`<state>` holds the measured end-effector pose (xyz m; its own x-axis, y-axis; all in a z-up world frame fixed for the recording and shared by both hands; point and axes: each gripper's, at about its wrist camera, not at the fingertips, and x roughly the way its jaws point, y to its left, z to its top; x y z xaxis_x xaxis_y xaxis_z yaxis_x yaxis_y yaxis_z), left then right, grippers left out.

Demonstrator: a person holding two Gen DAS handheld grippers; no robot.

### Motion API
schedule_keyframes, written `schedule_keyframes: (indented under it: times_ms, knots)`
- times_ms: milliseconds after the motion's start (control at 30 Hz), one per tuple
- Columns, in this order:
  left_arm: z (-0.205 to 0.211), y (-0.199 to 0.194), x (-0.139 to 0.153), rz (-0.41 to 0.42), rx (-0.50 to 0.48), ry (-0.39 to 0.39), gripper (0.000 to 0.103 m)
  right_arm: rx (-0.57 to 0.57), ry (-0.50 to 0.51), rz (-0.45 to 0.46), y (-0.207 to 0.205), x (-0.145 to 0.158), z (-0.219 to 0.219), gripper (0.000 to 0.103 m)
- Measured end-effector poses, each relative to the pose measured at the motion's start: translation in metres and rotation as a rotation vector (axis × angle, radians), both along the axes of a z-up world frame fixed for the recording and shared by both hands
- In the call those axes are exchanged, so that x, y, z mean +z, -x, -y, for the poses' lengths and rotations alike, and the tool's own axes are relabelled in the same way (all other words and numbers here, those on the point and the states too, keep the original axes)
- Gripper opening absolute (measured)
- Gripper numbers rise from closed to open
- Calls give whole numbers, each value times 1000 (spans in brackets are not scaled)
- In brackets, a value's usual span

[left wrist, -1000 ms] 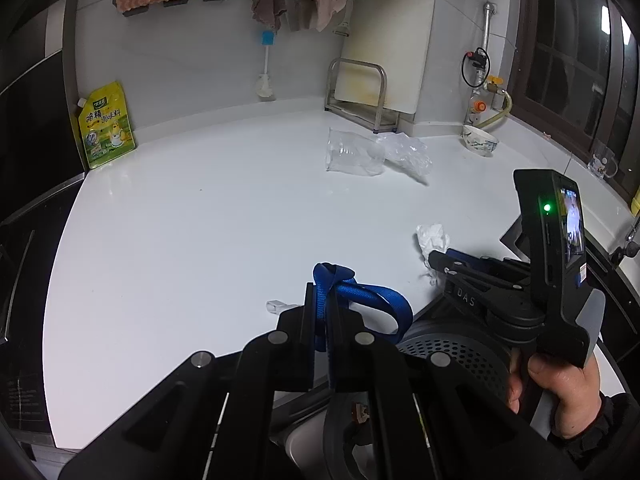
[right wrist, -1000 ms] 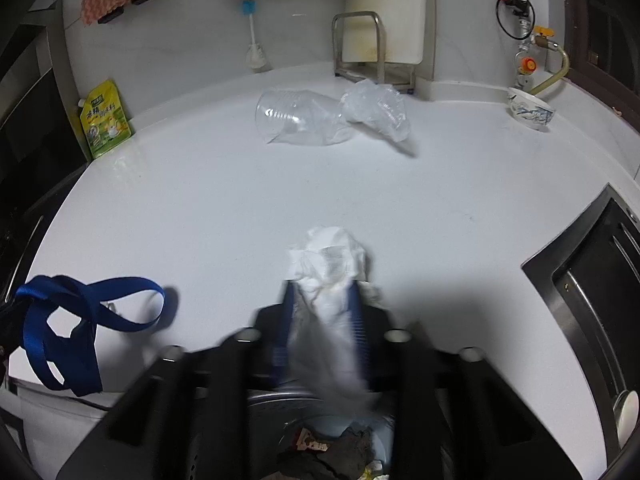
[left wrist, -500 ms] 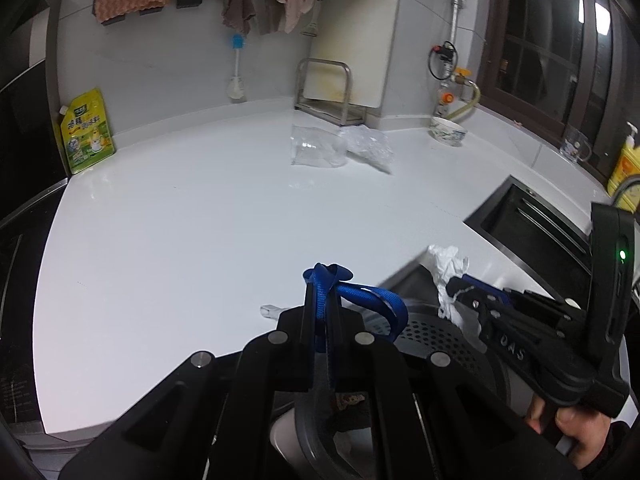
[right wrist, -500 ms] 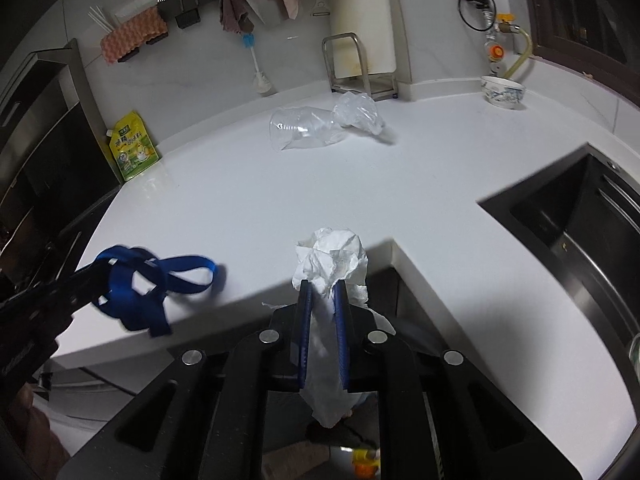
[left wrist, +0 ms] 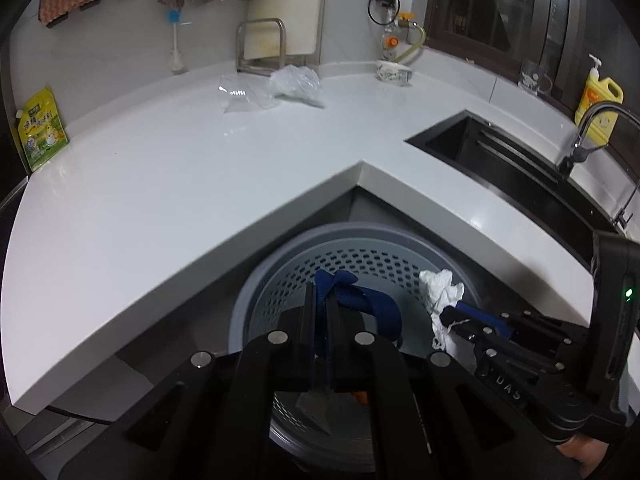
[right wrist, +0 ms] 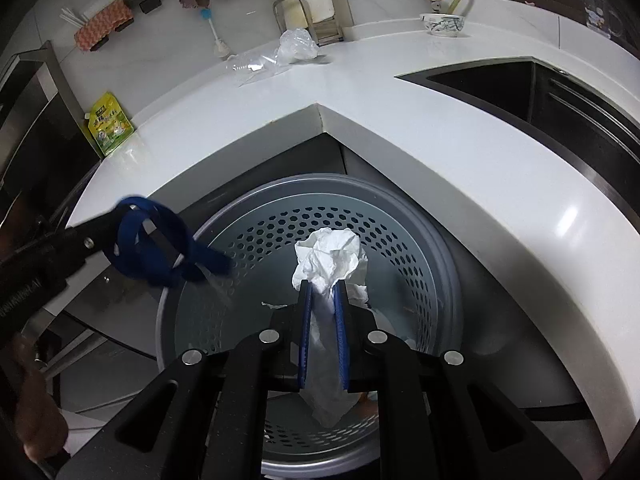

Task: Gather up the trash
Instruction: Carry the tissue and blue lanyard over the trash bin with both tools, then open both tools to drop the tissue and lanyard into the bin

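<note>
Bin (right wrist: 436,248) bottom hidden behind tissue (right wrist: 332,256), hand-held gripper (right wrist: 323,292).

White L-shaped countertop (left wrist: 168,184). On it: clear plastic cup (left wrist: 242,98) on its side, touching crumpled plastic bag (left wrist: 296,82); yellow-green pouch (left wrist: 40,130) against wall; patterned bowl (left wrist: 394,72).

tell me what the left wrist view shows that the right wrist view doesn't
Only the left wrist view shows the faucet and the yellow soap bottle beside the sink. Only the right wrist view shows the white utensils on the wall rail. Both show the perforated grey bin, the left gripper shut on the blue strap, the right gripper shut on the crumpled tissue, and clear plastic trash on the counter.
</note>
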<state>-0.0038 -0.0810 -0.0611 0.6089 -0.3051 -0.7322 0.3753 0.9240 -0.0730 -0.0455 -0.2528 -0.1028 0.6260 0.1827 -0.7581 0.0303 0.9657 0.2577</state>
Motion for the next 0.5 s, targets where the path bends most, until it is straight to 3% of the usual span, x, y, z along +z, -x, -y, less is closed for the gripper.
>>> schedule_keyframes:
  times_ms: [333,433,500]
  knots:
    - [0,1,-3,-9,10,-21,5,2,-22,4,3,2,0,13]
    - [-2,-1,-4,-22,14,-12,6,4,-25,21,5,6,2,20]
    - [-3,-2,-5,-33,18,-6,10,-6,-18,29,6,7,3,33]
